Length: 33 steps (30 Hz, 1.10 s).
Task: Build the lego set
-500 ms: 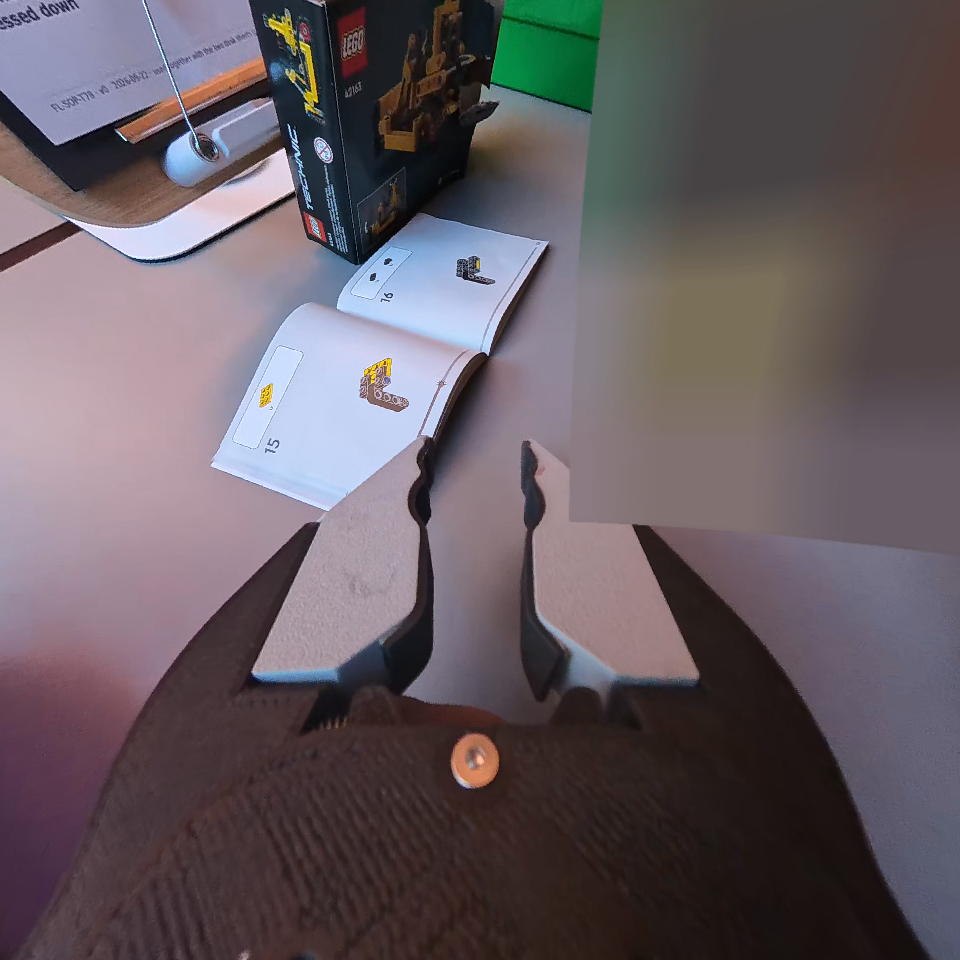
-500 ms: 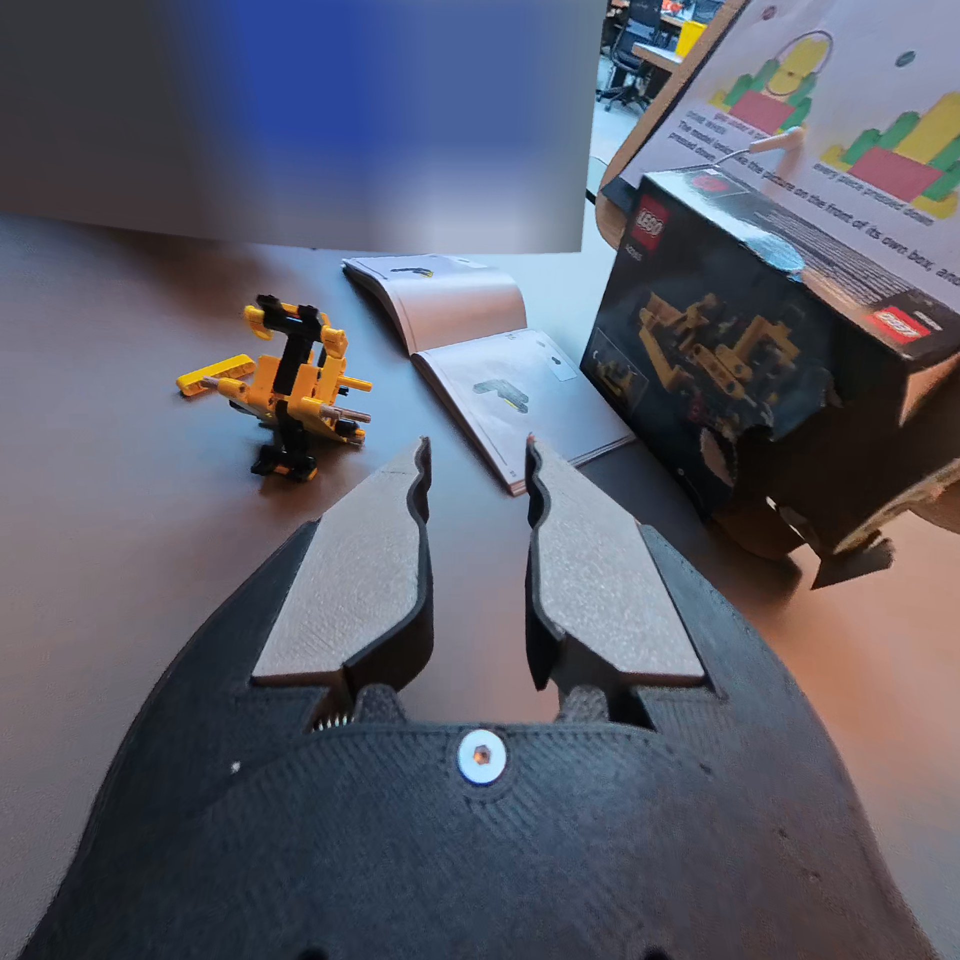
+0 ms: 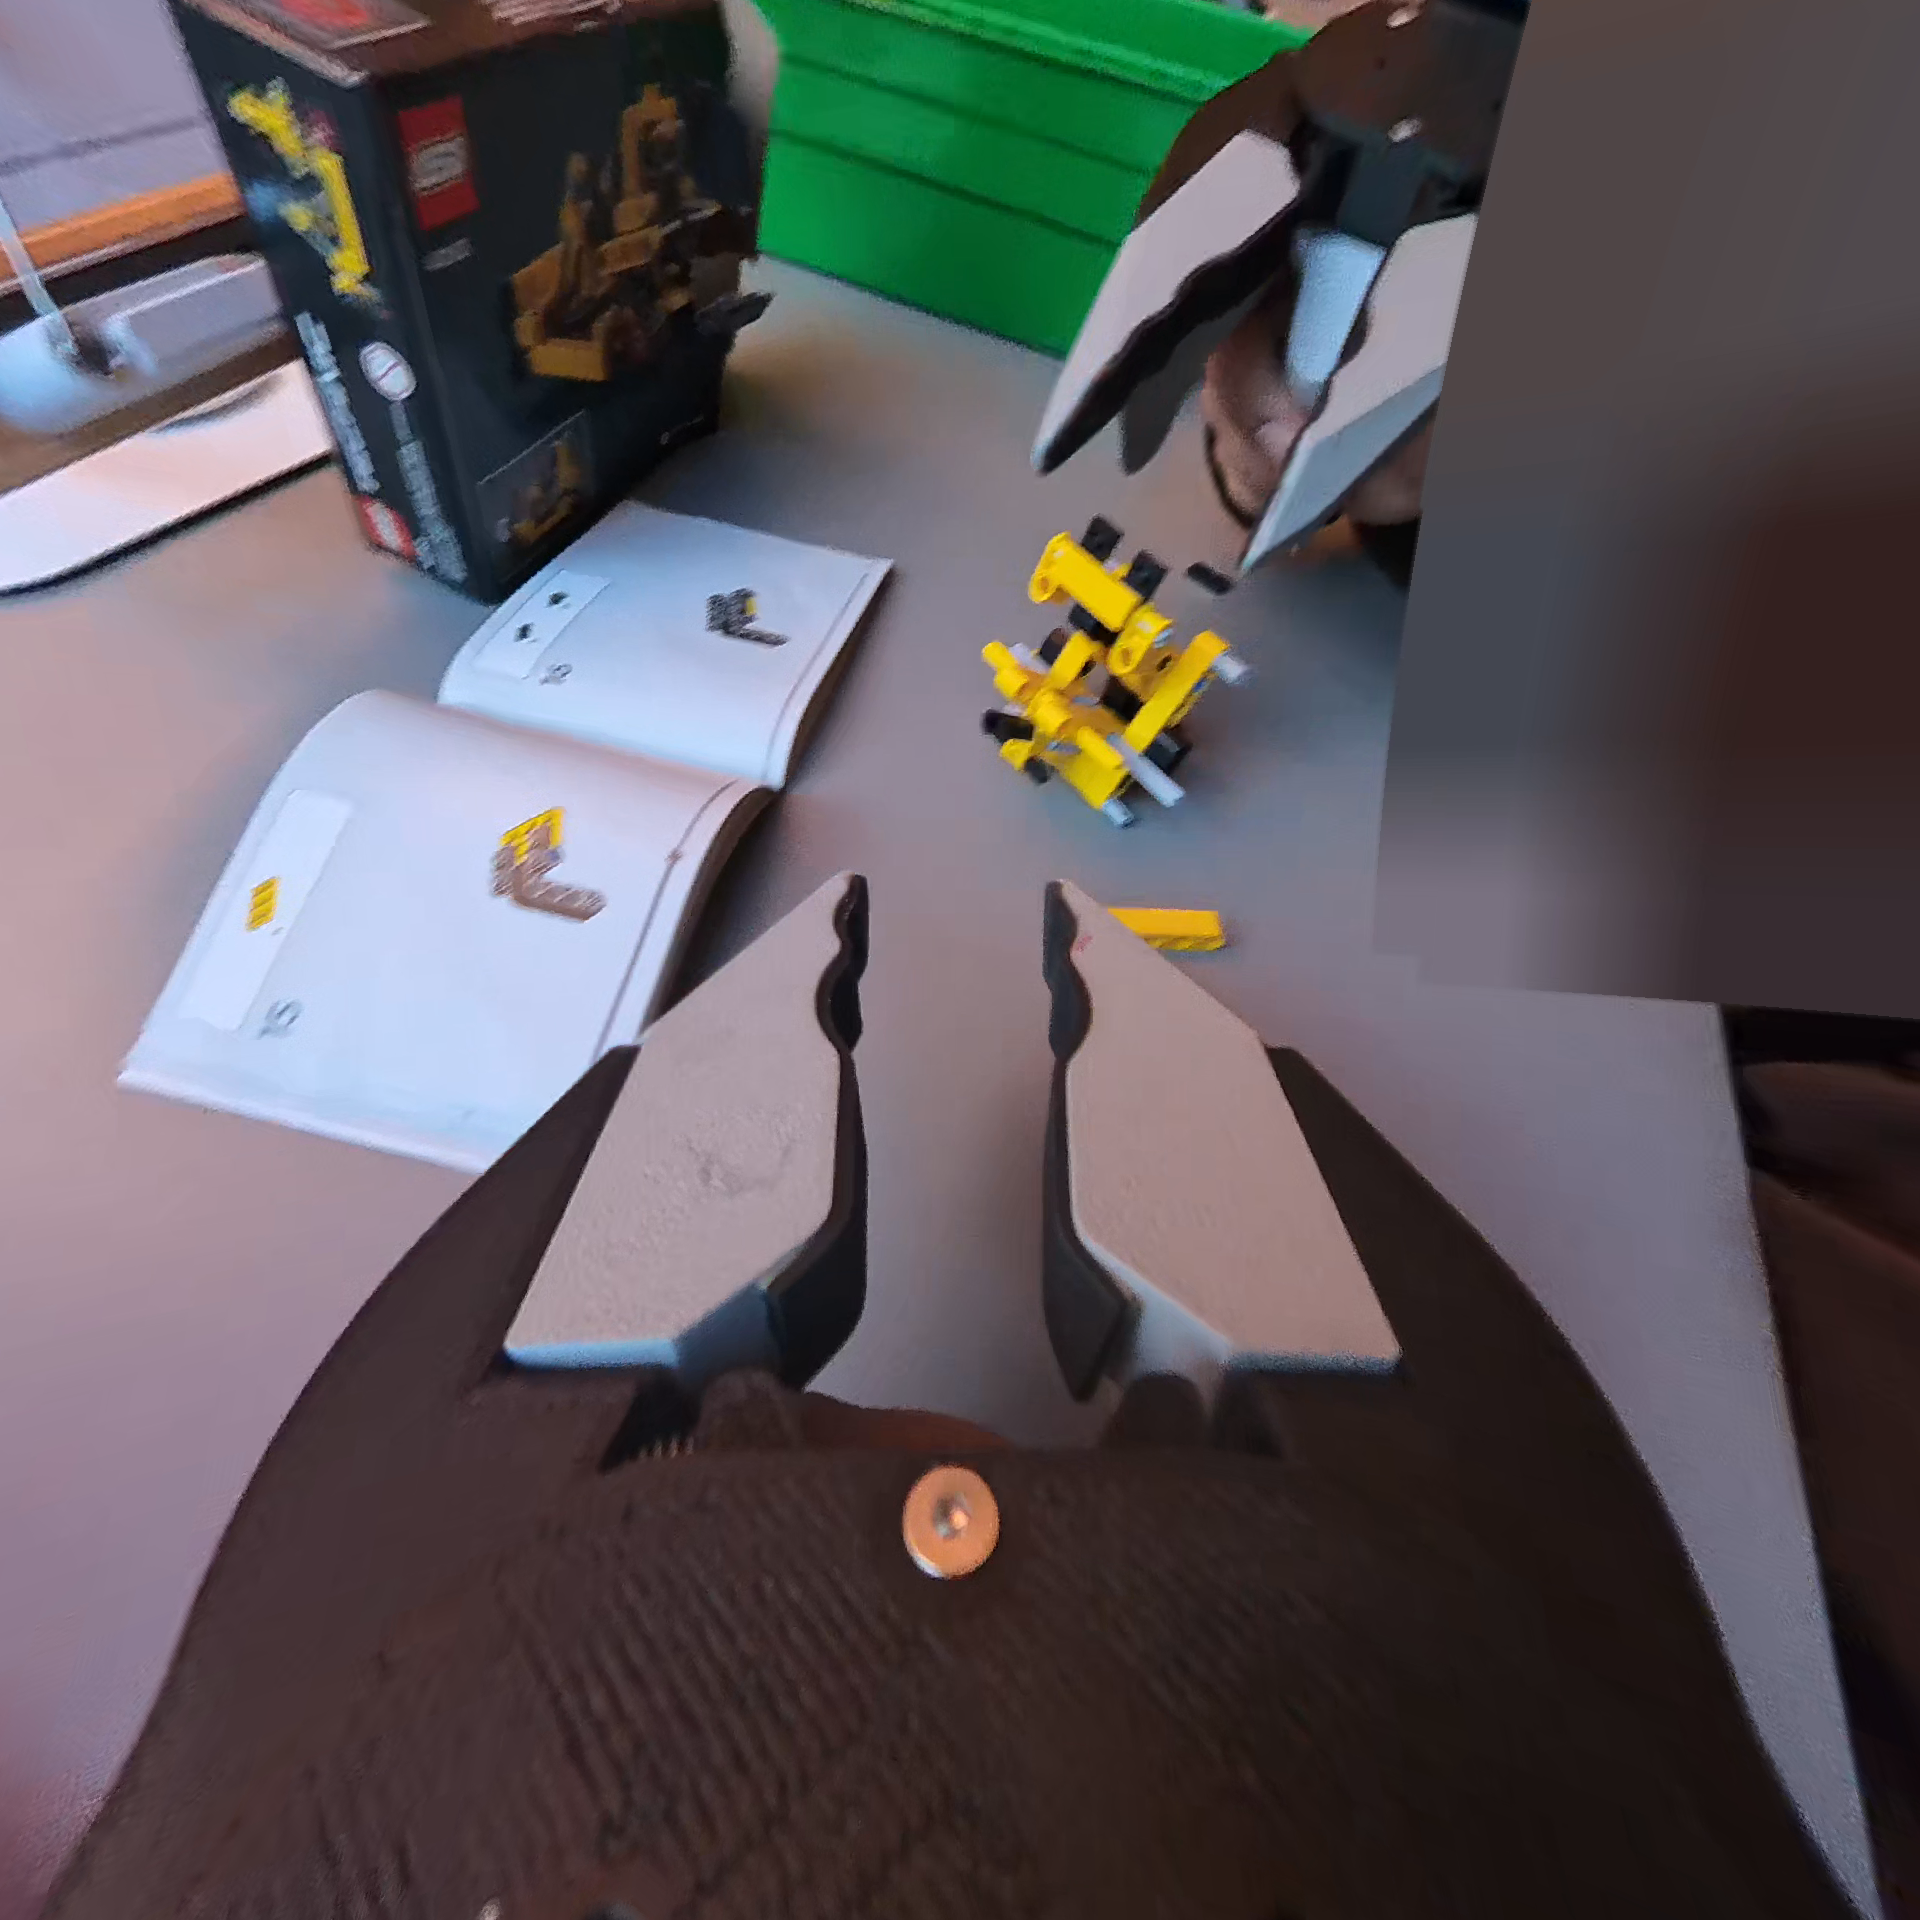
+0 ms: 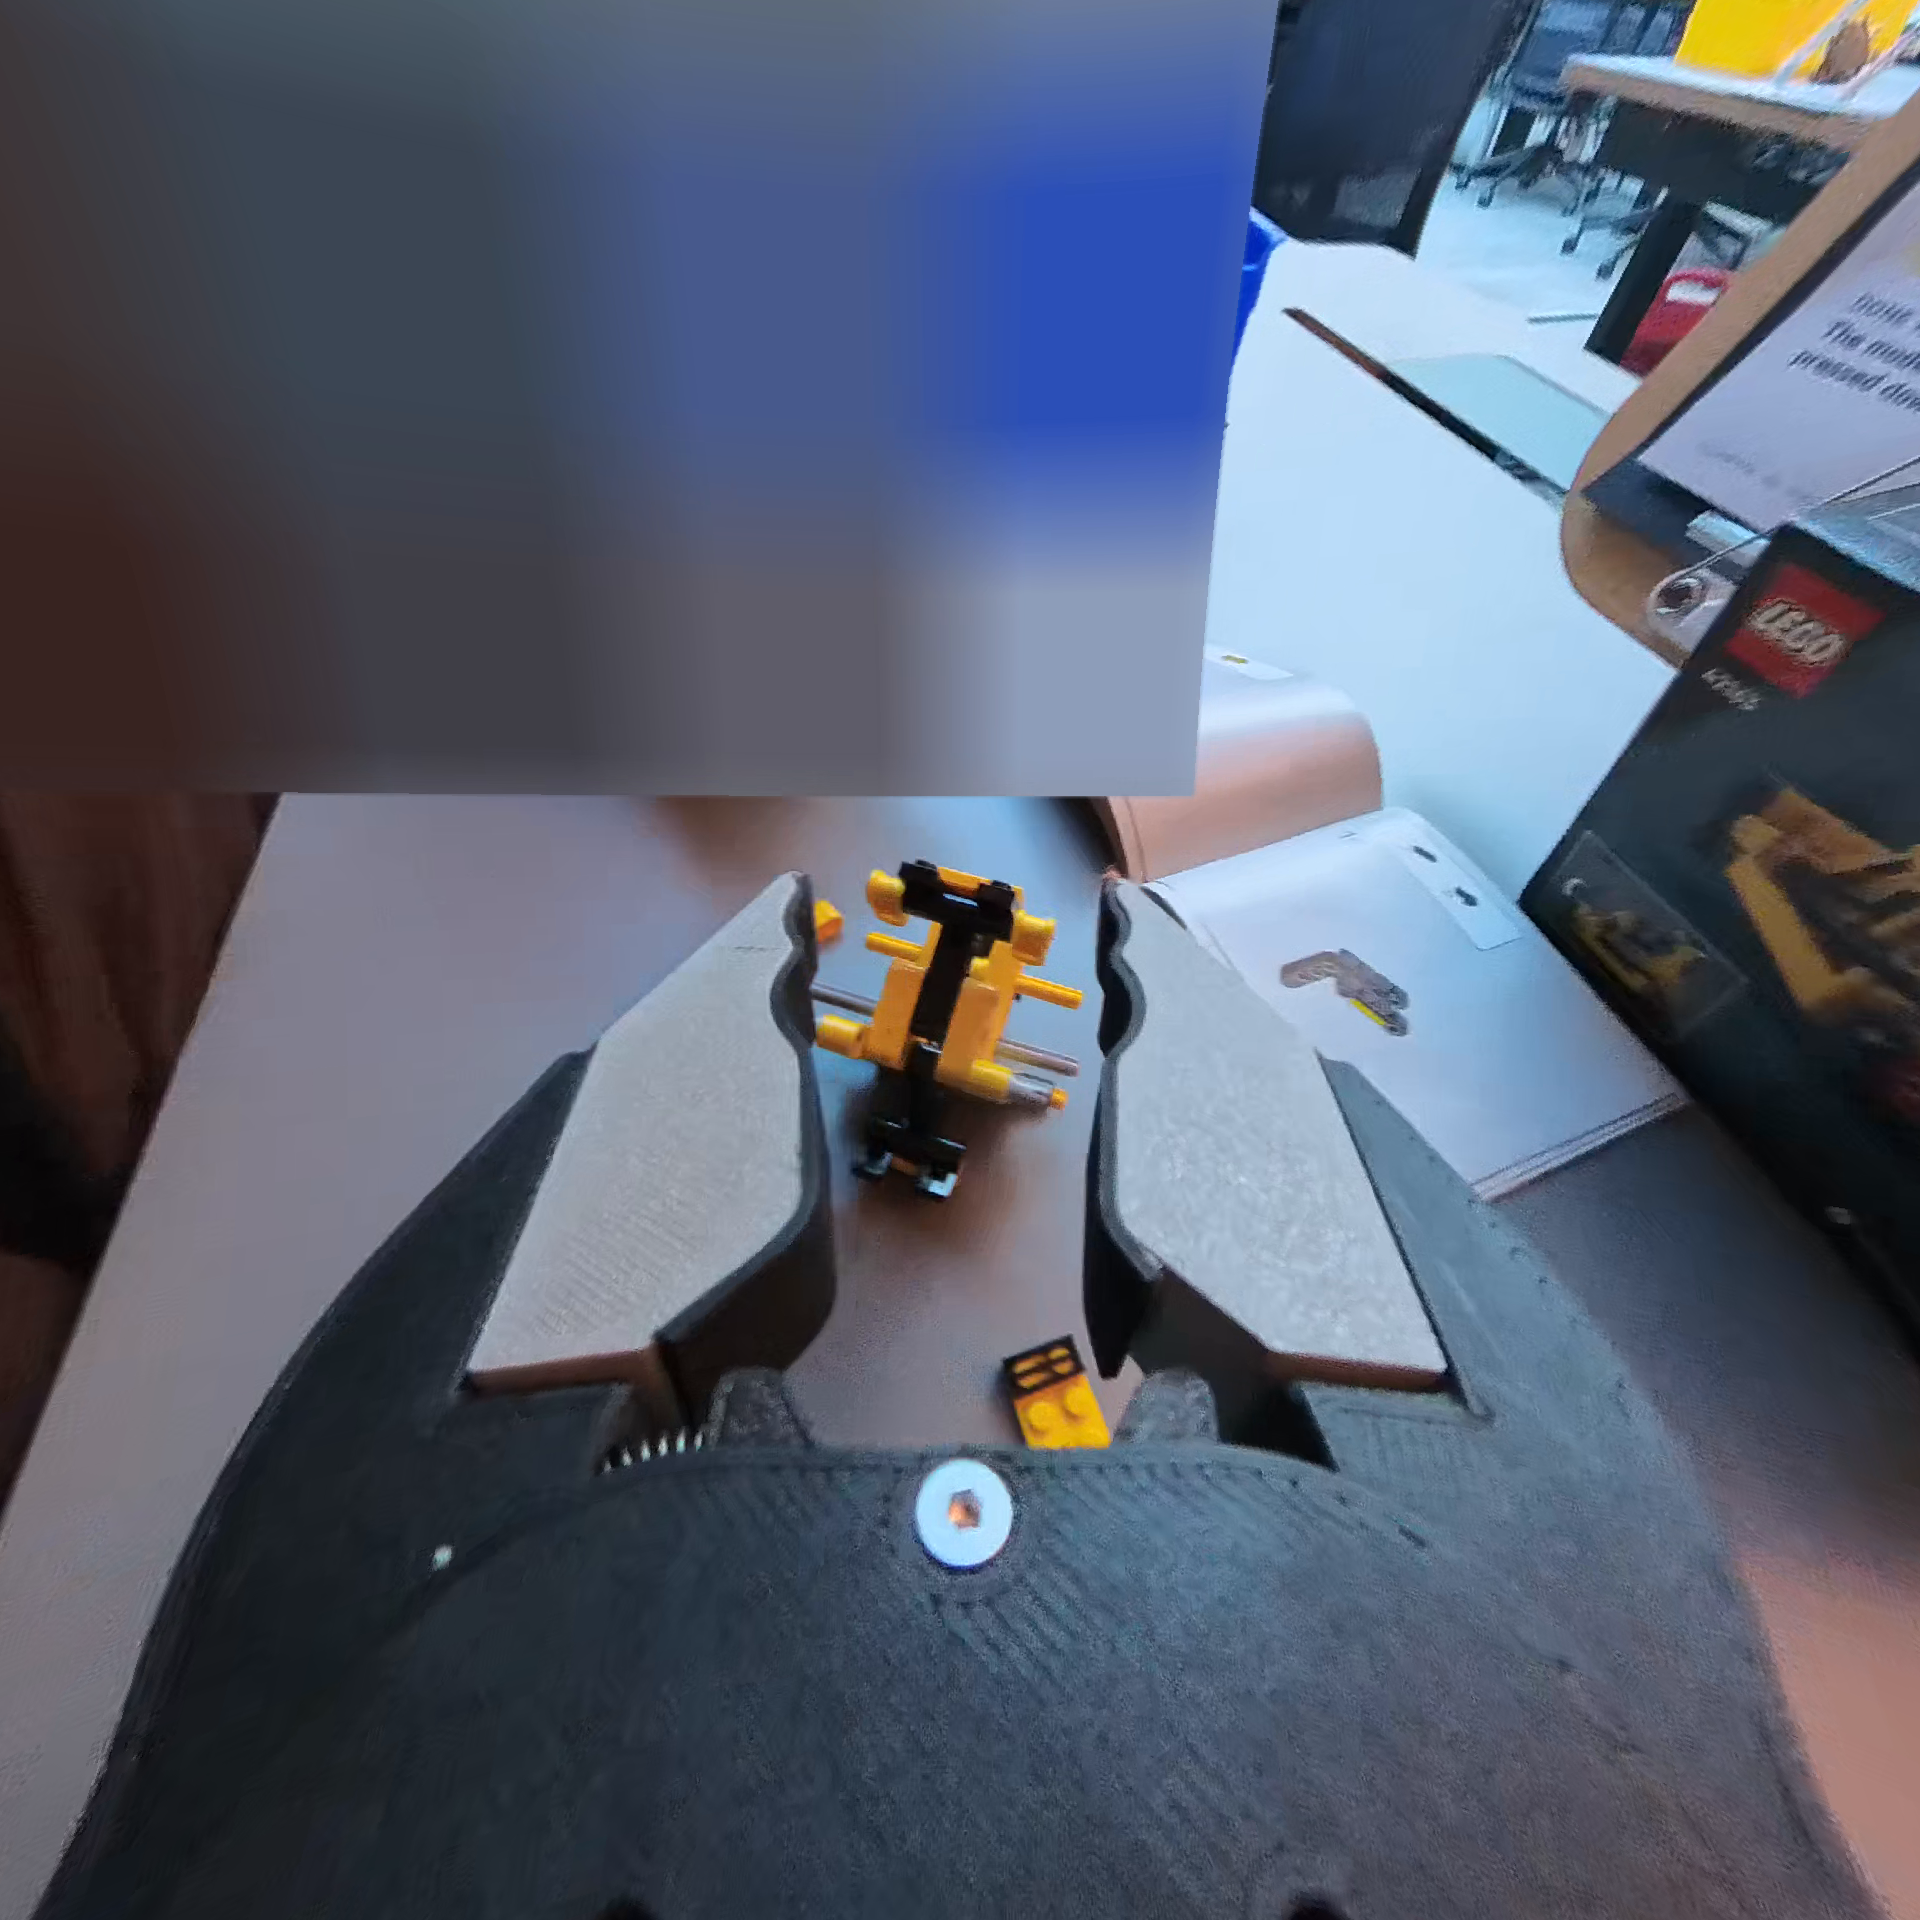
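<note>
A partly built yellow and black lego model (image 3: 1101, 686) stands on the grey table, also in the right wrist view (image 4: 951, 1023). My right gripper (image 4: 951, 914) is open, with a finger on either side of the model and above it; it also shows in the left wrist view (image 3: 1143, 509) beyond the model. My left gripper (image 3: 951, 914) is open and empty over bare table, short of the model. A loose yellow beam (image 3: 1169, 927) lies by the left gripper's right fingertip. A small yellow and black piece (image 4: 1055, 1392) lies under the right gripper. A small black piece (image 3: 1210, 577) lies behind the model.
The open instruction booklet (image 3: 499, 831) lies left of the model. The black lego box (image 3: 478, 270) stands behind it. A green bin (image 3: 966, 166) stands at the back. A wooden stand with a printed sheet (image 4: 1787, 364) is behind the box. The table edge (image 3: 1735, 1195) runs at right. My right fingertips sit around 10 centimeters from my left ones.
My right gripper has swung left over the model and opened wider around it. The left wrist view has turned right, so the model and right gripper now show in it.
</note>
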Motion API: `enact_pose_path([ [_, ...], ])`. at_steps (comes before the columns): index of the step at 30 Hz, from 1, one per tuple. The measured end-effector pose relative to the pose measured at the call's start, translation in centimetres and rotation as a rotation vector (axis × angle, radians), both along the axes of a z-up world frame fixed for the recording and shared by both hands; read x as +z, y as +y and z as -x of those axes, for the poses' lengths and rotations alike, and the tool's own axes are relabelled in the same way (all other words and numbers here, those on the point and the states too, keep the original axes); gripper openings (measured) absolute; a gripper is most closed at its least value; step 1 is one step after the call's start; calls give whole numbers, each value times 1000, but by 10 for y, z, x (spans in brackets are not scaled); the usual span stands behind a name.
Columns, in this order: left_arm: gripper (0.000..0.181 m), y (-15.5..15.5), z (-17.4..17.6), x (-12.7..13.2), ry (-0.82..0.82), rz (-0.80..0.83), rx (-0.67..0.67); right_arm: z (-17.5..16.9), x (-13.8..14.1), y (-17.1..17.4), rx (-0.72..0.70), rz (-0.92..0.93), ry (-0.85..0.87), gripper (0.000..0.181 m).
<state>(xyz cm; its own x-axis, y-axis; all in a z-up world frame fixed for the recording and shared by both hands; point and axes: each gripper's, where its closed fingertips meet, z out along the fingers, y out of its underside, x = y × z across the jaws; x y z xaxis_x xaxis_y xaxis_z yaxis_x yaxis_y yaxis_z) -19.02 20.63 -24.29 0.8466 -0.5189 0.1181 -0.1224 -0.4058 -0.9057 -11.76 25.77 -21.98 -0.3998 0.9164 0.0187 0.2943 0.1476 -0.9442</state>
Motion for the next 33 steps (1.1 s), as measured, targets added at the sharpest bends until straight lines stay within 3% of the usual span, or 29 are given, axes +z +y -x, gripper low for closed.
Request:
enact_pose_path([
  [7,28,11,-45,3,30,-43,-72,1,-13,-1,-54,-26,-82,47],
  [11,28,21,-61,-3,-14,24,-80,1,-15,-3,-50,23,-102,48],
  [16,27,35,-70,-5,-22,49,-58,2,-19,-4,-46,39,-121,47],
  [21,9,41,-79,0,-32,16,-57,5,-22,-9,-41,19,-128,48],
  [33,11,34,-84,13,-14,-104,-91,2,-30,-12,7,-33,-132,41],
])
